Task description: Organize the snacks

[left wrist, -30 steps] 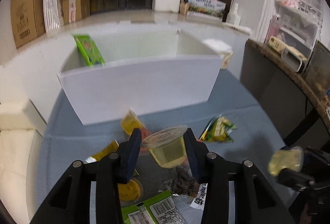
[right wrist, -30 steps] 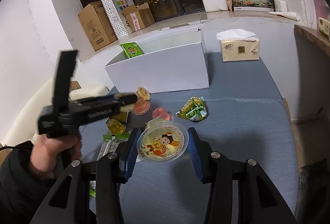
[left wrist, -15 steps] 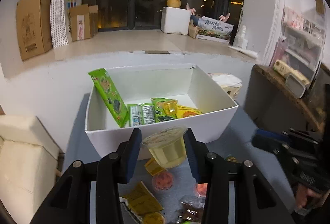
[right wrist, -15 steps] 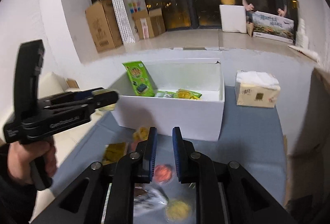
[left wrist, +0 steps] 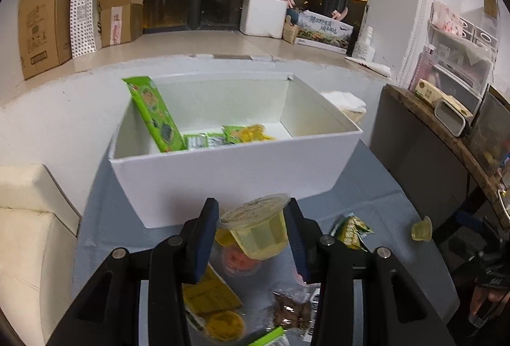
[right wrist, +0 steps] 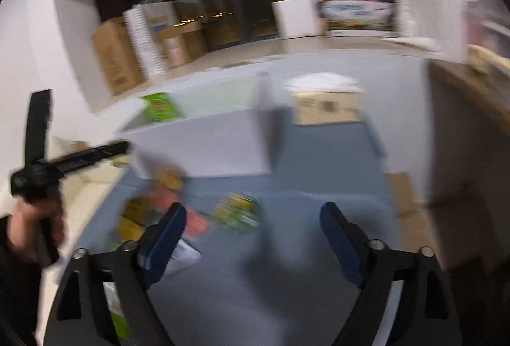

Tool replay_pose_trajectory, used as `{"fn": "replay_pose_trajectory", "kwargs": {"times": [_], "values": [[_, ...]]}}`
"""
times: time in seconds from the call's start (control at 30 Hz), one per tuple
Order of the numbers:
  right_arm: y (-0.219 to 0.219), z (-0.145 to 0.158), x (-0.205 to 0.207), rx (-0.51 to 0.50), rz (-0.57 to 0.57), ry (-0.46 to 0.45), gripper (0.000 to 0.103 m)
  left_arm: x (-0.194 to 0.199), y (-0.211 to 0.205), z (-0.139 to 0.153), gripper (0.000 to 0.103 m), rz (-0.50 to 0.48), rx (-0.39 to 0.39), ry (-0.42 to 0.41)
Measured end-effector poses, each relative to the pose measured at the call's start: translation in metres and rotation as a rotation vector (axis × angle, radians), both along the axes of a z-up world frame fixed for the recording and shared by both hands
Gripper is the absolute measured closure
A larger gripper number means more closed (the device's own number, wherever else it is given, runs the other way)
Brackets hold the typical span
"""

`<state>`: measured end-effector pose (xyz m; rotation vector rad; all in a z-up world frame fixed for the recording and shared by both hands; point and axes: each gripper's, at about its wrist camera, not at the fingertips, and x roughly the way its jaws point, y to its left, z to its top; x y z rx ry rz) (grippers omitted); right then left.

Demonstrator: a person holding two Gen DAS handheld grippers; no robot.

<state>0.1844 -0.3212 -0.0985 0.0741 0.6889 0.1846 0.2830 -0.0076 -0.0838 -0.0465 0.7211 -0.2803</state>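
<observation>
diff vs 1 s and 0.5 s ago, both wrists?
The right tool held a cartoon-lidded jelly cup a second ago, was shut and empty half a second ago, and now stands wide open and empty, its view smeared by motion. The left tool has kept its clear yellow jelly cup clamped, and the white cardboard box now looks nearer and higher in its view. The box contents look unchanged.

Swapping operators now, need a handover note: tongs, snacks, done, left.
Left tongs: shut on the yellow jelly cup, held above the table in front of the white box.
Right tongs: open, empty; that view is blurred.
Done: tall green packet leans inside the box's left end, several small packs lie on its floor.
Left: box the held cup, then the loose snacks on the blue table, including the green-yellow pack and the brown snack bag.
</observation>
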Motion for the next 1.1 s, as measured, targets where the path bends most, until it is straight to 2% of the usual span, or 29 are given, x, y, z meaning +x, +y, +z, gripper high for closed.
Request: {"fn": "replay_pose_trajectory", "kwargs": {"times": [0.13,0.27,0.4,0.6,0.63,0.7,0.73,0.9,1.1], "values": [[-0.028,-0.027,-0.014,0.000,-0.055,0.086,0.011,-0.004,-0.016,-0.005,0.057,-0.027,0.001,0.008],[-0.034,-0.038,-0.014,0.003,-0.064,0.101,0.011,-0.007,-0.029,-0.006,0.057,-0.047,0.017,0.015],[-0.032,-0.044,0.007,0.006,-0.071,0.106,0.011,-0.009,-0.033,-0.004,0.057,-0.049,0.033,0.012],[-0.024,-0.060,0.049,-0.034,-0.101,0.174,0.012,-0.011,-0.032,-0.007,0.057,-0.048,0.046,0.020],[-0.024,-0.063,0.053,-0.040,-0.109,0.186,0.016,-0.011,-0.031,-0.008,0.057,-0.047,0.049,0.022],[-0.024,-0.071,0.058,-0.054,-0.123,0.216,0.036,-0.011,-0.030,-0.009,0.057,-0.046,0.051,0.025],[-0.023,-0.070,0.057,-0.078,-0.132,0.197,0.053,-0.011,-0.030,-0.010,0.057,-0.046,0.051,0.026],[-0.026,-0.068,0.054,-0.032,-0.109,0.205,0.053,-0.012,-0.031,-0.010,0.057,-0.054,0.045,0.023],[-0.014,-0.049,0.043,-0.020,-0.075,0.158,0.053,-0.013,-0.031,-0.007,0.057,-0.060,0.042,0.016]]}}
